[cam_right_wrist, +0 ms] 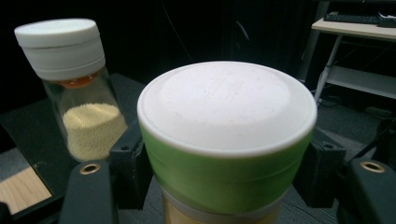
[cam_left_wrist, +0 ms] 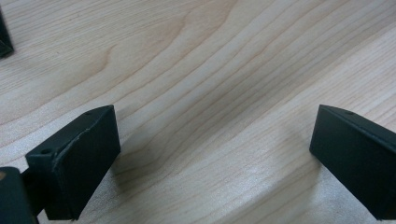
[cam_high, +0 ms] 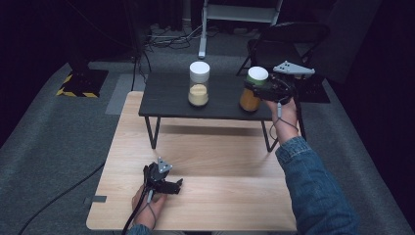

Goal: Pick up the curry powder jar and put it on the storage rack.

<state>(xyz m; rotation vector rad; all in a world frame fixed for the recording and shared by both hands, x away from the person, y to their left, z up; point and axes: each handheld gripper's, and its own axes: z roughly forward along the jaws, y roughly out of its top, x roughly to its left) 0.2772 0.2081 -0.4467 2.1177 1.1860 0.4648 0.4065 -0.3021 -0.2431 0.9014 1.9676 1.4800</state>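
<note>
pale wood grain runs under your left gripper [cam_left_wrist: 212, 140], which rests low on the light wooden table [cam_high: 220, 161] near its front edge, jaws spread wide with nothing between them. your right gripper [cam_high: 266, 90] is up at the small black table [cam_high: 166, 98] that stands on the wooden one, at its right end. its jaws sit against both sides of the green-lidded jar [cam_right_wrist: 226, 140], just under the lid, pinching it; the jar holds orange-yellow contents and stands at the black table's right end. a second jar, the white-lidded jar [cam_high: 199, 84], stands well apart near the middle of the black table, partly filled with pale yellow grains. a dark folding chair [cam_high: 288, 39] stands behind.
</note>
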